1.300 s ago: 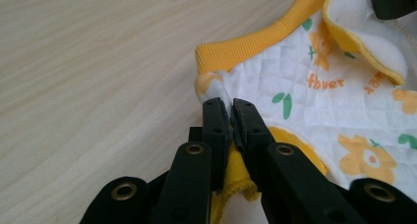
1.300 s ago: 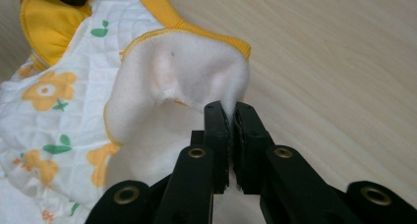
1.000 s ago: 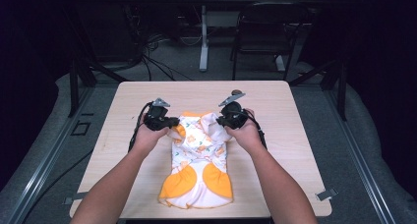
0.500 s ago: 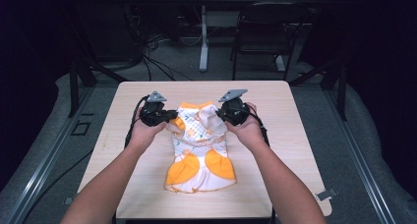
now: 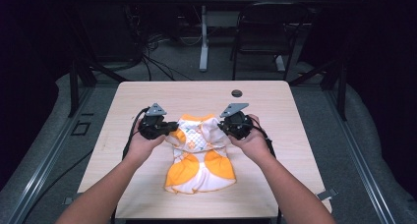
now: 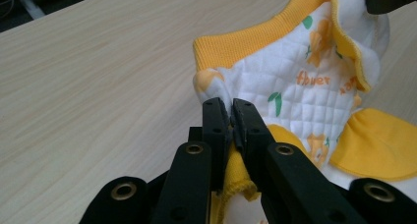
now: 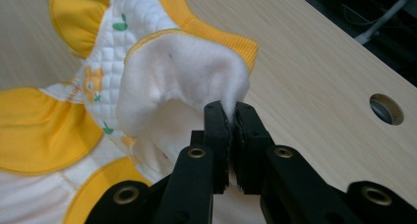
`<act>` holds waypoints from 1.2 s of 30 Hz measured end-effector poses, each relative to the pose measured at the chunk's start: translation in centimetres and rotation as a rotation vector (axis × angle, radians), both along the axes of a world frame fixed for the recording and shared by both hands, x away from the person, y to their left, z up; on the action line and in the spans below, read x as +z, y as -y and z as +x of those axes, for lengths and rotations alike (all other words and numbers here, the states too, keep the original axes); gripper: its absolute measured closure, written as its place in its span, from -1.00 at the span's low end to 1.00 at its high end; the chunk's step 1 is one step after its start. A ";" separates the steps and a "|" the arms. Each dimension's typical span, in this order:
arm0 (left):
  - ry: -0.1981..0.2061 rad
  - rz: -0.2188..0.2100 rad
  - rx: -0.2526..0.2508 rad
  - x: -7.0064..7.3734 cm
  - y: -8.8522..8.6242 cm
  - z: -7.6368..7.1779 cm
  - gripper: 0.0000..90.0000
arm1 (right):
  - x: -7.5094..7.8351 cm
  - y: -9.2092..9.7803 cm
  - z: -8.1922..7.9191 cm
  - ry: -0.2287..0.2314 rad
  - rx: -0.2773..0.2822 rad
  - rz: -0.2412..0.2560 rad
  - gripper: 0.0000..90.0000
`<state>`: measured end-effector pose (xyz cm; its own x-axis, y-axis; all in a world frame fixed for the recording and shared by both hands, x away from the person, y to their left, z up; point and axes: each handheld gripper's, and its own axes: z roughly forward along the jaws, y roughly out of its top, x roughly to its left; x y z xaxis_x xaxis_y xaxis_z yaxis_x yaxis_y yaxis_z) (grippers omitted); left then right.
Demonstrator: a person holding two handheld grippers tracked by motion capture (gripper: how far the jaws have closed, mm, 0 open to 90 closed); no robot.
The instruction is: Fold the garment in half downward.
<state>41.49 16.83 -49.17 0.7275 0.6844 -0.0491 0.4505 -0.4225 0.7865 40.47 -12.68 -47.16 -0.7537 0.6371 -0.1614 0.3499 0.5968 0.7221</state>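
The garment (image 5: 199,157) lay at the tabletop (image 5: 295,135) centre, its long axis running from the near edge toward the far edge, orange hem nearest the person. Left tongs (image 5: 173,128) were clenched on the far left corner of the garment; right tongs (image 5: 222,126) were clenched on the far right corner. Each hand was equally near its corner, the cloth spanning between them. A cable hole (image 5: 237,93) lay beyond, toward the far edge.
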 end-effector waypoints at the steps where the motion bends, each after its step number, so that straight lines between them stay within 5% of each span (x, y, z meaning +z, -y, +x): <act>1: -0.001 -0.002 -0.003 -0.1 0.0 -0.3 0.89 | -0.1 0.0 -0.3 -0.005 -0.004 0.007 0.89; 11: -0.061 0.000 -0.041 -3.0 -0.5 -2.9 0.89 | -2.9 -0.1 -2.7 -0.064 0.036 -0.026 0.89; 22: -0.103 -0.035 -0.058 -5.4 -0.5 -5.1 0.82 | -5.9 0.8 -4.4 -0.143 0.027 0.054 0.76; 29: -0.112 -0.056 -0.049 -4.8 -0.8 -5.6 0.55 | -5.1 1.3 -5.1 -0.150 0.028 0.131 0.44; 36: -0.078 -0.081 -0.023 -2.8 -1.3 -4.9 0.59 | -3.2 1.5 -4.7 -0.122 0.021 0.184 0.46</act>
